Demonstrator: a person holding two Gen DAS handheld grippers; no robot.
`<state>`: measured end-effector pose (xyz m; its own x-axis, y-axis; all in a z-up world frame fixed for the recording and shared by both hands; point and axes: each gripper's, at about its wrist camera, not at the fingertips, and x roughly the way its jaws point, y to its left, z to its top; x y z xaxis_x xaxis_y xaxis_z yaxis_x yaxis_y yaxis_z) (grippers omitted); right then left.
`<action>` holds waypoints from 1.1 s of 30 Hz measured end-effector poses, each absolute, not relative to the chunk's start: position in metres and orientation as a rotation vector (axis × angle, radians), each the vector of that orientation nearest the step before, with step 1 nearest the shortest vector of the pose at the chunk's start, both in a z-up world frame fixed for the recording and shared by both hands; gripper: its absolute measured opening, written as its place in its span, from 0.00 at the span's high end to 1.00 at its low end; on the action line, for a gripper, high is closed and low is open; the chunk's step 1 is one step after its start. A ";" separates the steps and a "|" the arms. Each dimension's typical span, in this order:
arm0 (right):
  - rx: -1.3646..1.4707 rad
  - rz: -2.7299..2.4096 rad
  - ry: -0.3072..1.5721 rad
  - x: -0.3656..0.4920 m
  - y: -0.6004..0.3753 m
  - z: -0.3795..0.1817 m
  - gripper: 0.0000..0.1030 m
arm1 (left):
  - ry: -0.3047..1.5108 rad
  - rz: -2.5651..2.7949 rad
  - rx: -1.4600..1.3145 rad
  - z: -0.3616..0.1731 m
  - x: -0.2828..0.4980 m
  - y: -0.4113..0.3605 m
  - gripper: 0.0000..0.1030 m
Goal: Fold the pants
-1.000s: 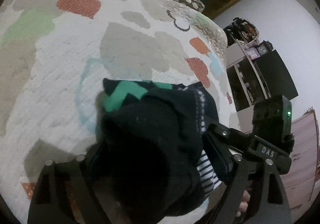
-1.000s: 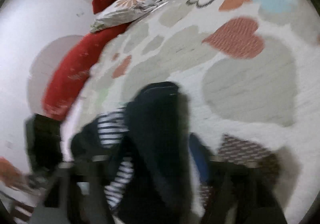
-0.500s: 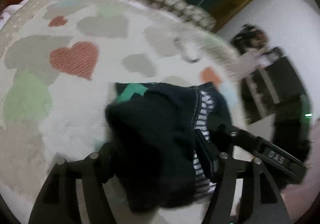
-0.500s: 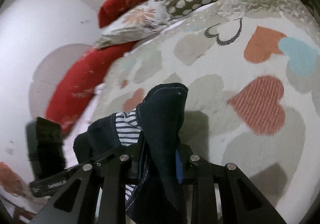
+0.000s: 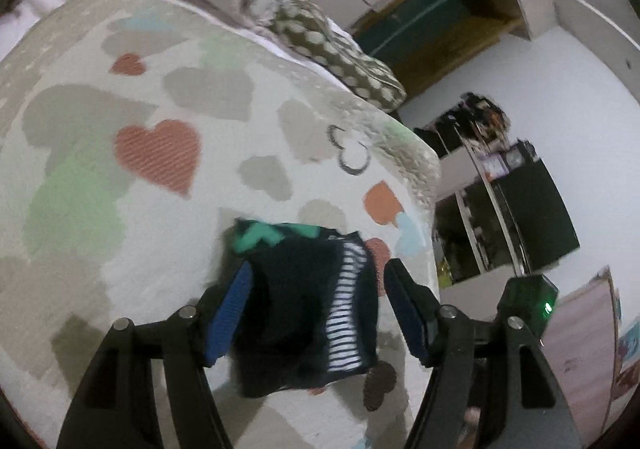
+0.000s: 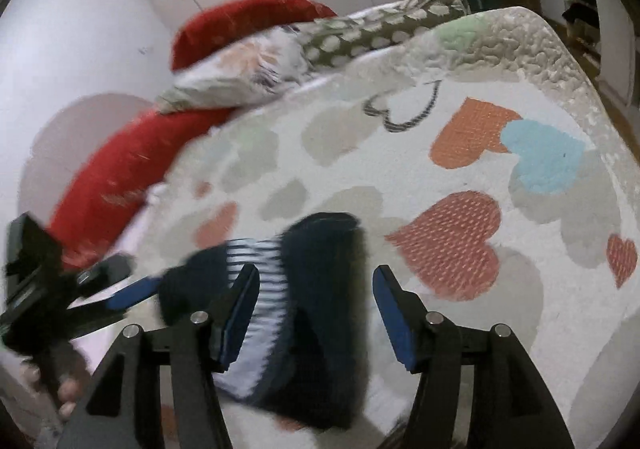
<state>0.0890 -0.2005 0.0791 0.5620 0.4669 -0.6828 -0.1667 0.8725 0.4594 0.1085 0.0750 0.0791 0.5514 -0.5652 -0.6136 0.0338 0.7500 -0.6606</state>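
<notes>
The dark navy pants [image 5: 296,313], with a striped white lining and a green patch, lie folded in a small bundle on the heart-patterned bed cover [image 5: 120,209]. My left gripper [image 5: 316,309] is open, its blue pads on either side of the bundle. In the right wrist view the same pants [image 6: 320,289] lie between the open fingers of my right gripper [image 6: 316,309]. The left gripper [image 6: 132,289] shows blurred at the left of that view.
Red cushions [image 6: 120,177], a floral pillow [image 6: 240,77] and a spotted pillow [image 5: 340,53] lie at the head of the bed. The bed's edge [image 5: 424,177] drops off to the right, with dark shelves [image 5: 500,209] and a wardrobe beyond.
Both grippers held the pants shut half a second ago; now both have opened and drawn back, and the folded bundle rests on the cover.
</notes>
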 end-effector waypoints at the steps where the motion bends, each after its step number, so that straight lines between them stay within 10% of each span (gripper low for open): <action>1: 0.374 0.409 0.899 0.082 -0.197 0.079 0.48 | 0.938 -0.377 -0.617 0.077 0.112 0.066 0.34; 15: 0.386 0.394 0.969 0.062 -0.189 0.040 0.51 | 1.024 -0.293 -0.516 0.046 0.106 0.045 0.34; 33: 0.366 0.149 0.838 -0.051 -0.218 0.061 0.48 | 0.437 0.158 -0.085 0.132 -0.084 0.033 0.00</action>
<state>-0.0514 -0.2175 0.0611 0.6630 0.2711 -0.6978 0.0141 0.9274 0.3738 -0.0837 0.0327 0.1320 0.8942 0.1340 -0.4272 -0.1703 0.9842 -0.0477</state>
